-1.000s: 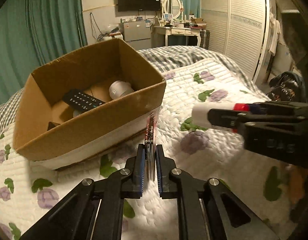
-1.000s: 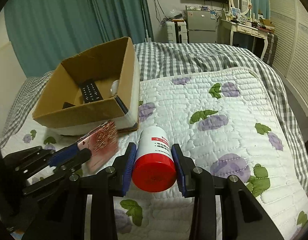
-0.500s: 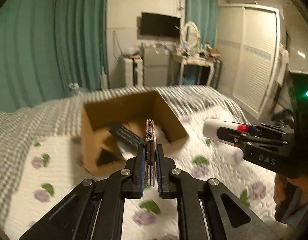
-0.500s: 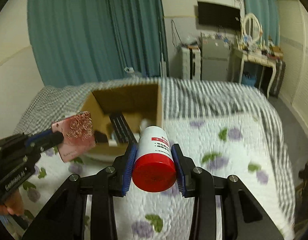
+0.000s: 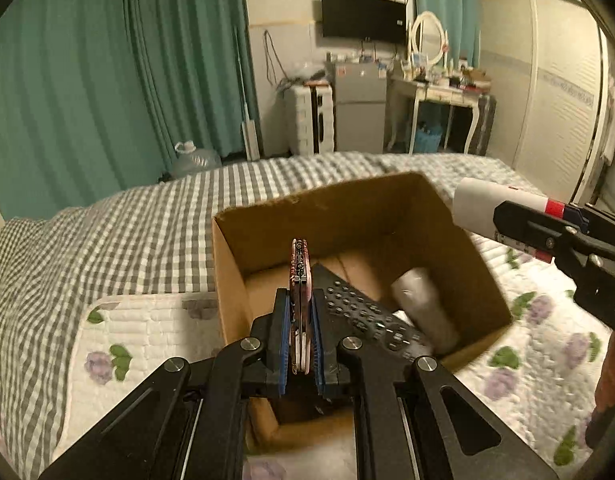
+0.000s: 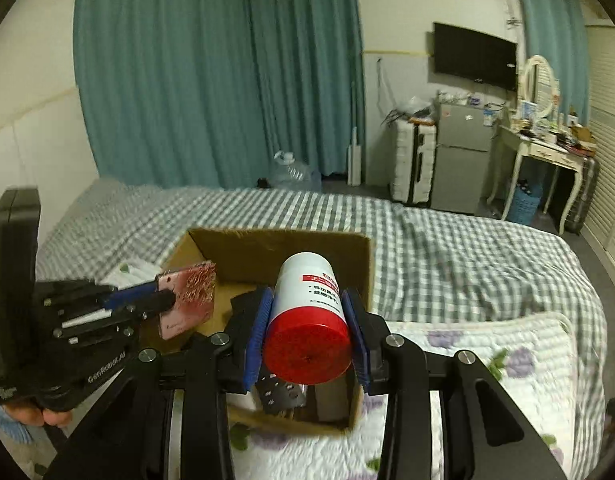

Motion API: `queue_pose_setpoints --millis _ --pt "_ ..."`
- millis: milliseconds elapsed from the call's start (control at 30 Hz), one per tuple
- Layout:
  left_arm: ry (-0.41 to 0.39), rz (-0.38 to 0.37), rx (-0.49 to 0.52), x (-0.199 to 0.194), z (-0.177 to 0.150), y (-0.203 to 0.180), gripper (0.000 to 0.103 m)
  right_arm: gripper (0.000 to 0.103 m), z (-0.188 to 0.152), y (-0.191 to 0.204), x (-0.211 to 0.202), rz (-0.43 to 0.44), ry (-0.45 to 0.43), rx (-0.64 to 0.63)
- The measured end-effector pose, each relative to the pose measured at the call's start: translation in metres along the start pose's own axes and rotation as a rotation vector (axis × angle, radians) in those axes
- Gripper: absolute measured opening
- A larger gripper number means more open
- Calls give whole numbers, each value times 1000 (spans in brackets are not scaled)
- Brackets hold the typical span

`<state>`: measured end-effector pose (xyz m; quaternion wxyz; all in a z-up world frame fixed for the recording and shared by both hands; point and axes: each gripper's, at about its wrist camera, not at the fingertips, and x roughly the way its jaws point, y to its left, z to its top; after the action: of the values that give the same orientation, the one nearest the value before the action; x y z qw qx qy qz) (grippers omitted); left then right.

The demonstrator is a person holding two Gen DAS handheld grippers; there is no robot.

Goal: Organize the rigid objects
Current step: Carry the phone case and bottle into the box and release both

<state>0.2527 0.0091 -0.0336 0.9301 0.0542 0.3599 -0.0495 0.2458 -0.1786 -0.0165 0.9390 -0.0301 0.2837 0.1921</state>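
Note:
An open cardboard box sits on the bed. Inside lie a black remote control and a grey cylinder. My left gripper is shut on a thin pink patterned card, held edge-on above the box's left part. In the right wrist view the pink card shows flat at the left gripper. My right gripper is shut on a white bottle with a red cap, above the box's near side. The white bottle also shows at the box's right edge.
The bed carries a grey checked cover and a white floral quilt. Teal curtains, a small fridge, a suitcase, a dressing table and a water jug stand beyond the bed.
Both grippers have risen and moved over the box, each keeping its object. The box now lies below and ahead of the fingers instead of to the side.

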Motion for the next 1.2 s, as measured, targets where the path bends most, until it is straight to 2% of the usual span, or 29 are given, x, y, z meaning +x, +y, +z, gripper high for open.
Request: queue_pose_setpoints --millis 167,300,367,433,467,633,733,767,800,833,867,1033,1200 --pt "27 16 -17 39 4 12 10 36 5 -2 38 3 45 -45" --pt "4 27 -45 46 5 17 14 36 8 1 46 9 56 -63" --pt "-17 32 -45 42 4 18 20 36 10 5 49 10 53 -70" --pt "-32 35 -55 36 6 20 46 36 12 9 53 18 56 -77" --pt "-49 33 -67 31 6 23 50 36 14 10 56 23 59 -77" --pt "-84 32 -80 15 11 27 50 36 21 12 84 47 79 -76" --pt "-100 38 -77 10 12 28 50 36 25 8 103 93 95 -59" --pt "-105 33 -73 8 11 28 50 38 25 5 107 104 98 -39" --pt "-108 29 -70 7 11 27 52 48 25 2 108 101 85 -17" --pt "-111 28 -65 6 10 26 53 61 25 -2 106 102 66 4" --pt "-115 29 -60 5 10 25 53 63 25 -4 103 106 53 17" --pt "-116 31 -55 -1 7 19 53 63 31 -16 75 91 3 59" --pt "-150 41 -55 -29 3 11 54 63 29 -19 17 57 -78 74"
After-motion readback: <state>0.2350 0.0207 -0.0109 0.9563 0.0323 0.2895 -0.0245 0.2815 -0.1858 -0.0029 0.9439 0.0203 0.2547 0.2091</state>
